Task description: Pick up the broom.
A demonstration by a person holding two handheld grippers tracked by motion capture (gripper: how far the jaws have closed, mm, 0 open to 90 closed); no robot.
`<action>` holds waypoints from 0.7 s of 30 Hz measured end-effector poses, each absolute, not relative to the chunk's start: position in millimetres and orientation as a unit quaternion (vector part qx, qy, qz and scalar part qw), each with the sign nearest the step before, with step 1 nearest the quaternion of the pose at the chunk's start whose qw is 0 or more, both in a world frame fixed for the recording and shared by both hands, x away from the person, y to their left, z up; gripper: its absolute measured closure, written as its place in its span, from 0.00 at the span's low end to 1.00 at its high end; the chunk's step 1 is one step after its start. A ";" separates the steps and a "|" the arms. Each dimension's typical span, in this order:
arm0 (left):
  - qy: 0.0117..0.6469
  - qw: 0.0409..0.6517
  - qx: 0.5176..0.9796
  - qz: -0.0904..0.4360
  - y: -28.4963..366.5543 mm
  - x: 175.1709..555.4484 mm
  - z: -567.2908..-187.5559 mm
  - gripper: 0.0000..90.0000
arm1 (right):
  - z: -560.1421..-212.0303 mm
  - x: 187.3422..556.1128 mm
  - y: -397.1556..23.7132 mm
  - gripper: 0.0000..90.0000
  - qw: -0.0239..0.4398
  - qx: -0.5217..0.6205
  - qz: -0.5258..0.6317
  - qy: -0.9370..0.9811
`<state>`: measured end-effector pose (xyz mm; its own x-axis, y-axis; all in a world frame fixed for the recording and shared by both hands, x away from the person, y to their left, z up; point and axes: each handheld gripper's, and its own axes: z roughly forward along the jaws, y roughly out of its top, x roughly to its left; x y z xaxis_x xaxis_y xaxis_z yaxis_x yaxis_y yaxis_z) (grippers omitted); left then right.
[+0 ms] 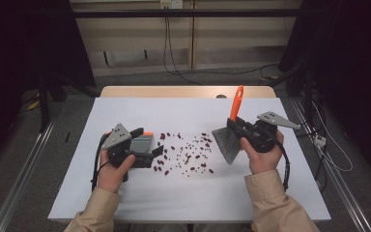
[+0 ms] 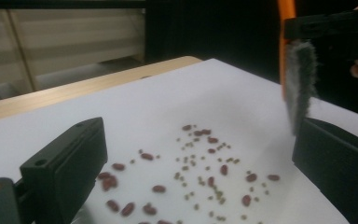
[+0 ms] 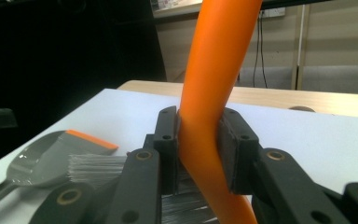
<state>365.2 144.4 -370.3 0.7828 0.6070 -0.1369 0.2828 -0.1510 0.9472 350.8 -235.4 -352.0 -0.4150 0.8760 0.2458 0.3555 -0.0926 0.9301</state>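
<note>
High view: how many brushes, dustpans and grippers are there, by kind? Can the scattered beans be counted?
brush: 1
dustpan: 1
grippers: 2, the left gripper and the right gripper
beans: red ones and smaller green ones, too many and too small for a sure count
Total without the beans: 4

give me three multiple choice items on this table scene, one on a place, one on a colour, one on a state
1. Where do the small scattered dark red beans lie?
A. between the two grippers
B. on the floor
C. in a bowl

2. What colour is the grey-bristled hand brush's plastic handle?
A. blue
B. orange
C. green

3. How is the right gripper?
A. open and empty
B. lying on the table
C. shut on the handle

Answers: A, they lie between the left gripper and the brush; B, it is plainly orange; C, both jaws press on it in the right gripper view.
</note>
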 end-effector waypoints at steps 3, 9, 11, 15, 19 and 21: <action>0.294 0.584 0.746 0.127 133.7 369.5 -366.6 0.04 | -350.7 355.1 -225.0 0.79 0.231 0.483 0.557 0.635; 0.275 0.583 0.756 0.114 109.9 374.7 -360.8 0.10 | -350.7 363.5 -204.8 0.79 0.229 0.476 0.559 0.639; 0.270 0.578 0.763 0.108 102.3 375.4 -360.4 0.10 | -351.6 366.4 -197.6 0.79 0.228 0.472 0.559 0.642; 0.280 0.580 0.760 0.092 93.3 378.6 -360.3 0.17 | -352.9 369.6 -186.3 0.79 0.225 0.467 0.559 0.647; 0.281 0.578 0.763 0.070 86.0 382.8 -362.6 0.23 | -355.6 371.9 -174.8 0.79 0.217 0.465 0.564 0.647; 0.283 0.577 0.764 0.060 83.0 384.1 -363.9 0.26 | -357.3 373.3 -168.8 0.79 0.214 0.462 0.564 0.649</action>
